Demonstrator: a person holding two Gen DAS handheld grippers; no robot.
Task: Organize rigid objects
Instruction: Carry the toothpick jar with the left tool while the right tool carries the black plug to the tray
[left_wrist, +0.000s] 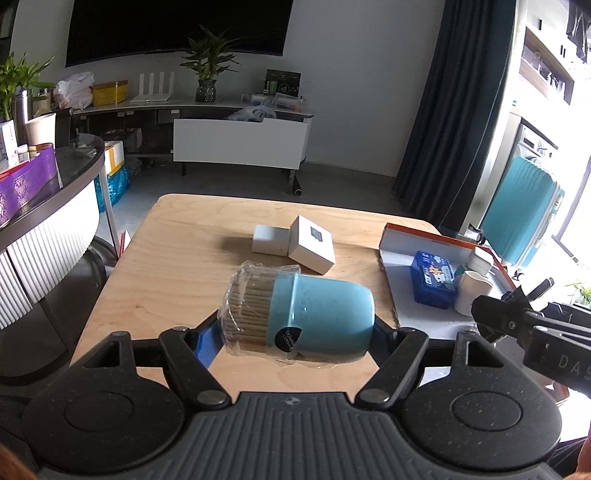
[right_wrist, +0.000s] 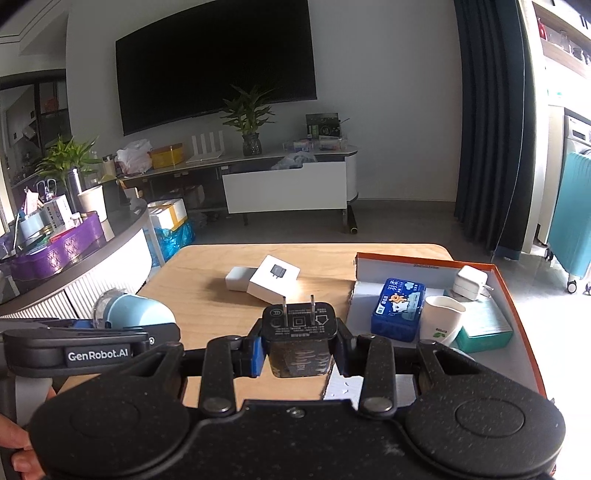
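Note:
My left gripper (left_wrist: 295, 328) is shut on a blue toothpick jar (left_wrist: 317, 317) with a clear lid, held on its side just above the wooden table (left_wrist: 166, 266). The jar also shows in the right wrist view (right_wrist: 136, 308). My right gripper (right_wrist: 299, 341) is shut on a black plug adapter (right_wrist: 299, 332), prongs pointing away, near the left edge of the orange-rimmed tray (right_wrist: 517, 302). The tray holds a blue tissue pack (right_wrist: 397, 308), a white cup (right_wrist: 441, 319), a white charger (right_wrist: 469, 282) and a teal box (right_wrist: 484, 328).
Two white boxes (left_wrist: 295, 245) lie mid-table, also seen in the right wrist view (right_wrist: 264, 280). A curved counter with a purple box (left_wrist: 26, 181) stands at left. A teal suitcase (left_wrist: 521, 214) stands at right. A TV bench (left_wrist: 240, 136) lines the far wall.

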